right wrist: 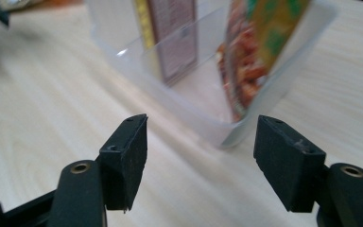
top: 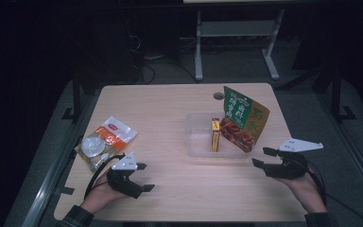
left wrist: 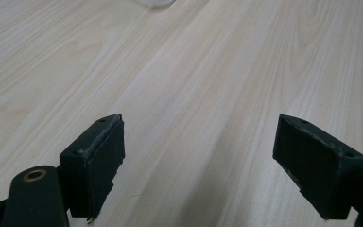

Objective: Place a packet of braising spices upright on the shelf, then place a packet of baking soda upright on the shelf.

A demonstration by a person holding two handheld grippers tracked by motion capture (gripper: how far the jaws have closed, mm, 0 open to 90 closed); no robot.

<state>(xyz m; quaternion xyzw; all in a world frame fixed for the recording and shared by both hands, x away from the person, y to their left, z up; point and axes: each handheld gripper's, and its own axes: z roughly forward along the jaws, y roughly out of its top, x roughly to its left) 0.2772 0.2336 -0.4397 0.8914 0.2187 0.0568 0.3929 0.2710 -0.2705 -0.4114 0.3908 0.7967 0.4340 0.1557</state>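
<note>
1. The green and orange snack pouch (top: 244, 119), standing in the clear plastic tub (top: 199, 137) at about two o'clock on the counter, carries large pale characters on its green panel; they are too small to read.
2. The white and orange packet (top: 108, 140) at nine o'clock bears a red logo patch, its lettering illegible.
3. The slim yellow box (right wrist: 170, 35) has fine print, blurred.

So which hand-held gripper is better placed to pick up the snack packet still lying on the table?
Left. The left hand-held gripper is open right beside the snack packet; the right hand-held gripper faces the clear bin.
</note>
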